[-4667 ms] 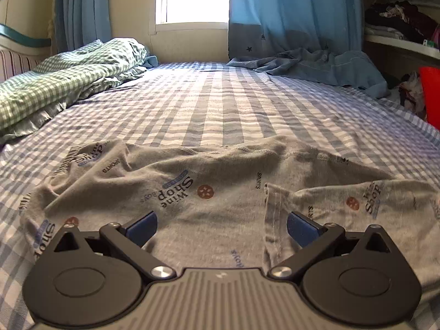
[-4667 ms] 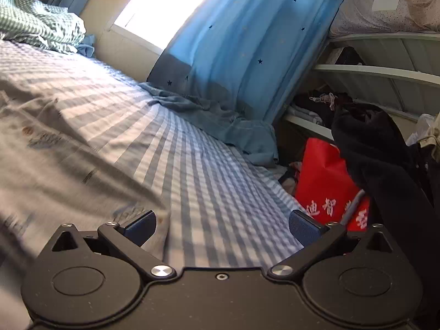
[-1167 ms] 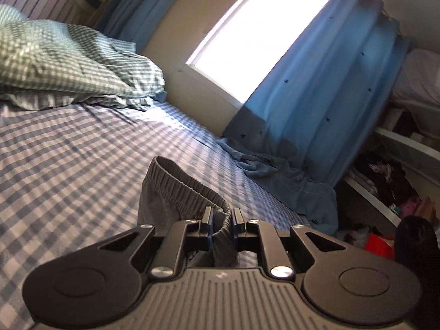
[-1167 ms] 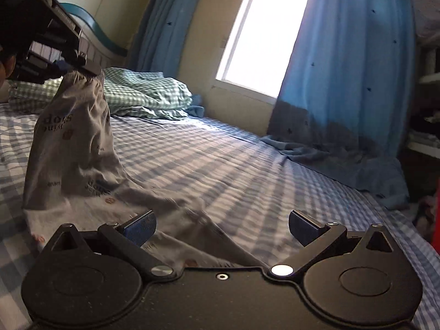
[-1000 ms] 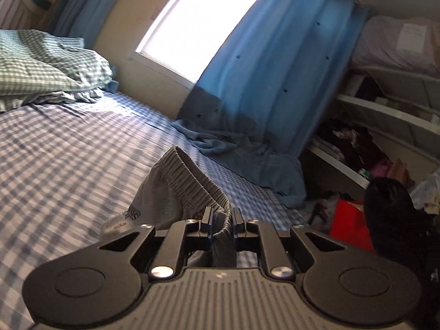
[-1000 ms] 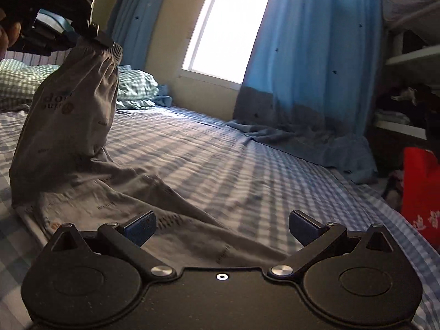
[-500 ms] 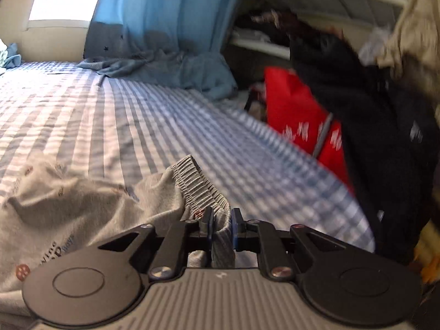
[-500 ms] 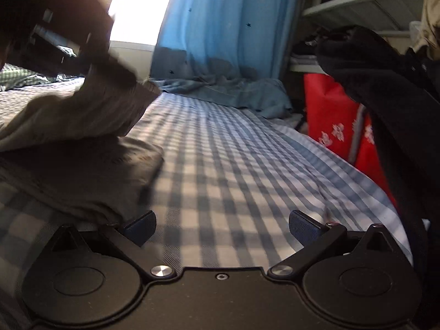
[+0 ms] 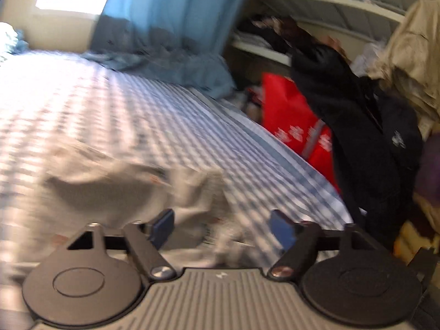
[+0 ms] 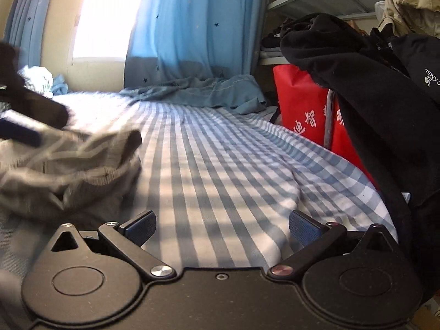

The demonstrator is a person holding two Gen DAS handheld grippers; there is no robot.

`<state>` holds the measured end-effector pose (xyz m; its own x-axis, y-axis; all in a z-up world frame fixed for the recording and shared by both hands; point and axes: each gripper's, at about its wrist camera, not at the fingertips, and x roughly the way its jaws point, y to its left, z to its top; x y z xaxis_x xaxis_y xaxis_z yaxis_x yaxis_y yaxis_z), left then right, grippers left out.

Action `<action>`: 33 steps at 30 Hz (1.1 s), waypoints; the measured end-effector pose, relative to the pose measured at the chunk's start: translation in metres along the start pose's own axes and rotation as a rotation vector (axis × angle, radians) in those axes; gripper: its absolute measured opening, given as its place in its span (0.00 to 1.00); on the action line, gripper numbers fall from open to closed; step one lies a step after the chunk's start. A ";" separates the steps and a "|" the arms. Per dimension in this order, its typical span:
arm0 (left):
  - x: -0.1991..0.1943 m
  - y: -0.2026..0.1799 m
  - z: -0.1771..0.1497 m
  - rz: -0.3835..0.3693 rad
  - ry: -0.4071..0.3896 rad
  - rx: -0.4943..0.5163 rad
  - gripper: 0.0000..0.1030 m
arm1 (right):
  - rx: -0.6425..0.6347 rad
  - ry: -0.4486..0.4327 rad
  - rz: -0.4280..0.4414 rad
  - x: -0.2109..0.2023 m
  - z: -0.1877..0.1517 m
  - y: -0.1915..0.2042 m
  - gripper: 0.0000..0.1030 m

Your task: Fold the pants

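Step in hand, by judgement: release after a fold — grey printed pants [image 9: 115,181] laid doubled on the checked bed sheet [image 9: 192,126], toward the bed's right-hand edge and short of it. Left gripper [image 9: 222,227] opening at this moment, blue pads [image 9: 280,229] standing apart, rumpled elastic waistband between them but not pressed; cloth let go. Left wrist view blurred, so exact lie of the edges not readable.

Right gripper [image 10: 221,227] spread wide and empty, over bare sheet near the same edge. From the right wrist view: pants [image 10: 82,165] heaped in uneven layers at left, ribbed waistband uppermost, the left gripper's blue finger [image 10: 19,133] just above the heap. Fold not flat — upper layer puckered, corners not matched.

Beside the bed's right edge: red bag [image 10: 299,104] and black jacket [image 10: 385,104], clear of the work. Blue curtain [image 10: 192,33] trailing on the sheet at the far end, well apart from the pants.

Next move, judged: draw the left gripper clear without dragging cloth, then smooth or square the top layer, and regrip at the fold line for a further fold if needed.
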<state>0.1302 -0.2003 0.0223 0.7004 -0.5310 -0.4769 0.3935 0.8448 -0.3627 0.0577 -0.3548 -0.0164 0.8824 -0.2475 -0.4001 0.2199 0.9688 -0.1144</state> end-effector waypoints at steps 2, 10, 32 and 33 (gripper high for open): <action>-0.015 0.017 0.004 0.115 -0.037 0.013 0.93 | 0.039 -0.017 0.036 0.004 0.013 0.011 0.99; -0.033 0.120 -0.004 0.417 -0.011 -0.183 0.98 | 0.011 0.069 0.128 0.039 0.046 0.083 0.99; -0.079 0.120 -0.051 0.333 0.046 -0.115 0.99 | 0.073 0.015 -0.009 -0.023 0.003 0.071 0.99; -0.079 0.122 -0.044 0.320 0.025 -0.143 1.00 | 0.065 -0.004 -0.009 -0.022 0.009 0.071 0.99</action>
<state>0.0967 -0.0578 -0.0195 0.7591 -0.2437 -0.6036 0.0677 0.9518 -0.2992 0.0574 -0.2807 -0.0079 0.8819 -0.2567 -0.3954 0.2545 0.9653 -0.0589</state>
